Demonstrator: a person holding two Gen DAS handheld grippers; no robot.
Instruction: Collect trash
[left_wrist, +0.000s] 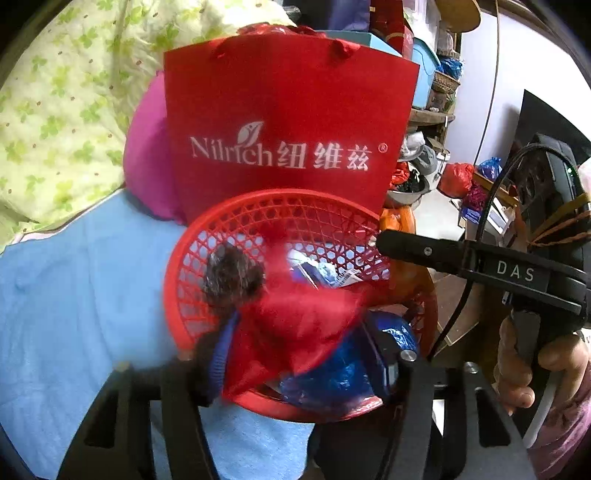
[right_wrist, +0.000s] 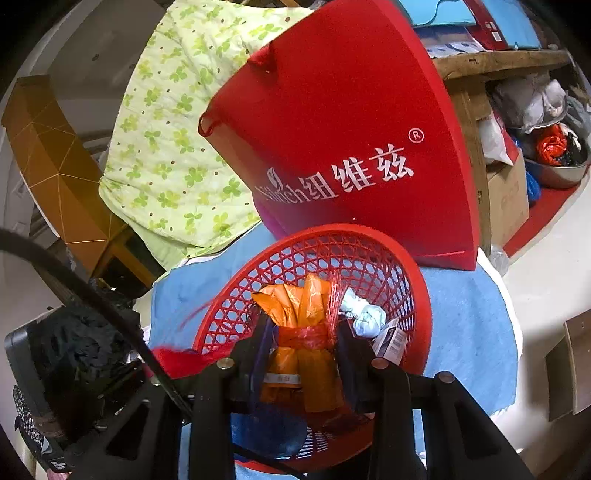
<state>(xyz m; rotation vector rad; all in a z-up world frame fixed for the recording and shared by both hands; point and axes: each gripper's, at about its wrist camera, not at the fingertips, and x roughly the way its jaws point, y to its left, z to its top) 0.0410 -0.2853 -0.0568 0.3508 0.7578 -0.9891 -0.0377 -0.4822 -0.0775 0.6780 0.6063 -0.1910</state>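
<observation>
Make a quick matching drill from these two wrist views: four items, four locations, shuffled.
Items:
1. orange bag
2. red gift bag
3. mesh basket
4. green clover quilt

Places:
A. standing upright behind the basket
B. resting on the blue cloth
C. between the fingers of the right hand-held gripper, over the basket
D. bunched up behind the gift bag

Pairs: 1-C, 2-A, 3-B, 4-D
</observation>
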